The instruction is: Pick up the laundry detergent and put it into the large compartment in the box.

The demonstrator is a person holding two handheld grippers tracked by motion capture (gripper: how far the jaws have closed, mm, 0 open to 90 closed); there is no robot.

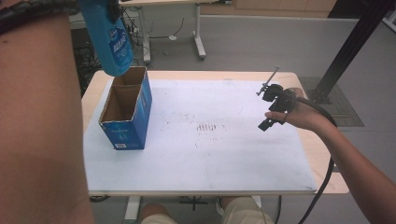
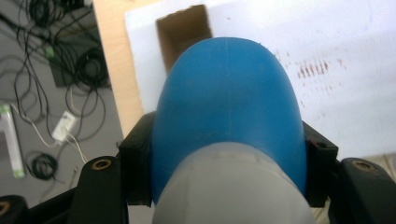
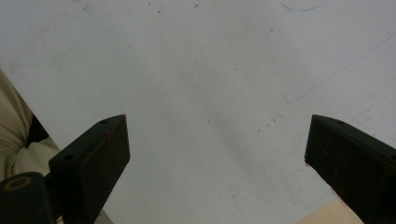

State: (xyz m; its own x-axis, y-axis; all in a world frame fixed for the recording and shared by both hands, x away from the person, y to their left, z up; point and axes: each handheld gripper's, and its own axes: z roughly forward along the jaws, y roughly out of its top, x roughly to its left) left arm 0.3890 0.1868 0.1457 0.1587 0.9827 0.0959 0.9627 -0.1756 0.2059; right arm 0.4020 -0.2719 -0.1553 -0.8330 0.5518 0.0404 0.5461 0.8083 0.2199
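A blue bottle (image 1: 113,44) hangs bottom-down over the back end of an open blue cardboard box (image 1: 127,122), which stands at the left of the white board (image 1: 210,158). My left gripper (image 1: 111,8) is shut on the bottle high up; in the left gripper view its jaws press both sides of the bottle (image 2: 229,102), and the left gripper (image 2: 229,161) looks down on the box opening (image 2: 183,32). My right gripper (image 1: 265,108) is held over the board's right side, open, and the right gripper (image 3: 215,154) has nothing between its jaws.
The board covers a wooden table (image 1: 329,156) and has reddish marks (image 1: 208,127) at its middle. Cables (image 2: 46,70) lie on the floor left of the table. A black frame post (image 1: 355,42) stands at the back right. A person's knees (image 1: 201,212) sit at the front edge.
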